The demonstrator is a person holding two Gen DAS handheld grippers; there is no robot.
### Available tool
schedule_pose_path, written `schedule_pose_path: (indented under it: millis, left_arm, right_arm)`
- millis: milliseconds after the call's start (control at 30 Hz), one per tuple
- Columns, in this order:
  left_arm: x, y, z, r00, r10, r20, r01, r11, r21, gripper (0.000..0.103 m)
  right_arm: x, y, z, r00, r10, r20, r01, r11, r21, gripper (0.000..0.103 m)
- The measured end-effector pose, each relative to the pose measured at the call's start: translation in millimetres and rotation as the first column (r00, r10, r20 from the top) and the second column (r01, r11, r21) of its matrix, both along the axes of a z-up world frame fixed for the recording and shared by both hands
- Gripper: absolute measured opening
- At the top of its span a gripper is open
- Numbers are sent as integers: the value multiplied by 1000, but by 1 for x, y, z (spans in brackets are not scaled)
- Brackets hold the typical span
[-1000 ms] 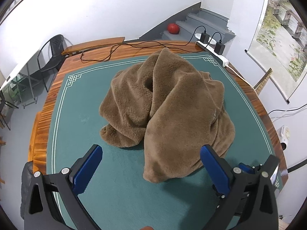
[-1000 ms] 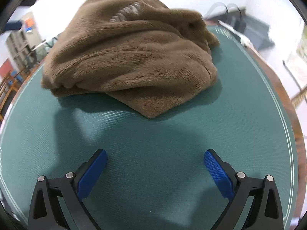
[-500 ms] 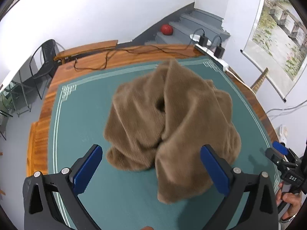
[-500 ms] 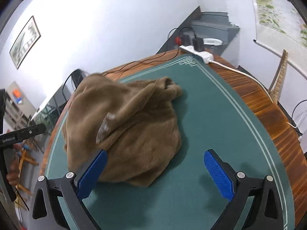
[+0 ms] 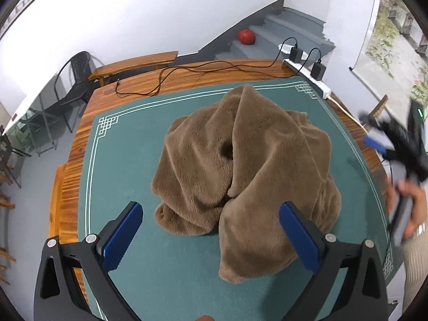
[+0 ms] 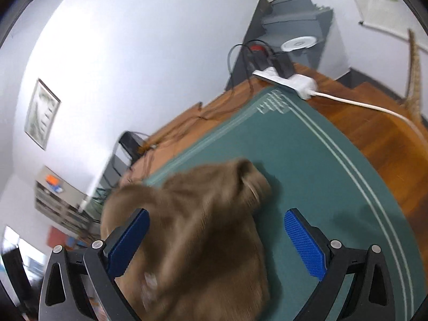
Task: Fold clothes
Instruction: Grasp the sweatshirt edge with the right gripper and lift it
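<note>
A brown fleece garment (image 5: pixel 246 165) lies crumpled in a heap on the green mat (image 5: pixel 128 160). My left gripper (image 5: pixel 211 230) is open and empty, held above the heap's near edge. My right gripper (image 6: pixel 214 240) is open and empty, above the garment (image 6: pixel 192 235) on its right side, tilted and blurred. It also shows in the left wrist view (image 5: pixel 396 147), held by a hand at the mat's right edge.
The mat lies on a wooden table (image 5: pixel 187 77). A white power strip (image 6: pixel 289 83) with black adapters and cables sits at the far right corner. A bench, a chair and stairs with a red ball (image 5: pixel 246 37) stand beyond the table.
My right gripper has risen from low over the mat, moved to the right side and swung toward the far corner. My left gripper has lifted and pulled back slightly. The garment has not moved.
</note>
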State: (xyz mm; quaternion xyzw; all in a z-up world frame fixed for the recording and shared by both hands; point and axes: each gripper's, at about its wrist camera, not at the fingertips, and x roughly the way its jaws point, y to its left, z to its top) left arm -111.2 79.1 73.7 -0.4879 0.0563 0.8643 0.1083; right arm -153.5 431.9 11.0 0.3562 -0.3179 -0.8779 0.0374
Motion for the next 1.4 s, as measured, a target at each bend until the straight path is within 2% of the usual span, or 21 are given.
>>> schedule_pose_path:
  millis: [200, 233, 300, 333, 367, 467, 567, 700, 833, 1000, 1033, 1067, 1133, 1200, 1300, 1400]
  left_arm:
    - [4, 11, -7, 999, 38, 32, -37, 998, -49, 102]
    - [4, 11, -8, 998, 45, 38, -43, 998, -54, 102]
    - [2, 11, -12, 997, 61, 49, -58, 997, -58, 102]
    - [1, 10, -14, 996, 68, 55, -65, 996, -61, 102]
    - [0, 10, -16, 995, 76, 61, -72, 995, -63, 102]
    - [-3, 9, -21, 992, 99, 78, -93, 993, -71, 102]
    - [-5, 8, -27, 988, 122, 94, -114, 990, -78, 102]
    - [-8, 6, -33, 983, 145, 113, -136, 987, -84, 102]
    - [-8, 3, -34, 982, 149, 120, -139, 987, -84, 102]
    - [-7, -3, -38, 977, 164, 134, -155, 985, -79, 102]
    - [-7, -5, -39, 976, 168, 137, -158, 984, -77, 102]
    - [-7, -7, -40, 976, 170, 139, -161, 984, -74, 102]
    - [-6, -10, -41, 974, 173, 145, -165, 984, -64, 102]
    - [-6, -14, -39, 974, 174, 143, -167, 984, -58, 102]
    - [-4, -19, -36, 975, 175, 134, -170, 984, -48, 102]
    - [-2, -29, -31, 976, 177, 123, -175, 984, -29, 102]
  right_arm:
    - [-74, -3, -17, 996, 93, 5, -93, 996, -16, 101]
    - [-84, -4, -24, 994, 105, 24, -104, 994, -19, 95]
    - [-101, -6, -41, 989, 124, 82, -123, 992, -22, 72]
    - [-108, -7, -50, 985, 127, 115, -126, 992, -16, 55]
    - [-114, -7, -58, 981, 127, 145, -127, 992, -10, 53]
    - [-119, -3, -78, 975, 111, 192, -107, 994, -28, 53]
    - [-125, 0, -91, 975, 125, 184, -110, 990, -89, 53]
    - [-137, -3, -97, 970, 145, 193, -130, 987, -91, 53]
    - [-146, -2, -107, 969, 149, 198, -120, 981, -149, 53]
    - [-154, -1, -108, 972, 178, 150, -143, 966, -216, 53]
    - [-155, -3, -105, 972, 195, 132, -162, 961, -223, 43]
    - [-154, -6, -102, 970, 214, 112, -183, 955, -235, 25]
    - [-151, -14, -91, 966, 253, 52, -230, 935, -269, 17]
    - [-142, -25, -73, 957, 291, -24, -285, 916, -283, 14]
    - [-125, -45, -40, 925, 355, -136, -379, 880, -287, 12]
    - [-99, -69, 0, 865, 429, -261, -493, 826, -273, 12]
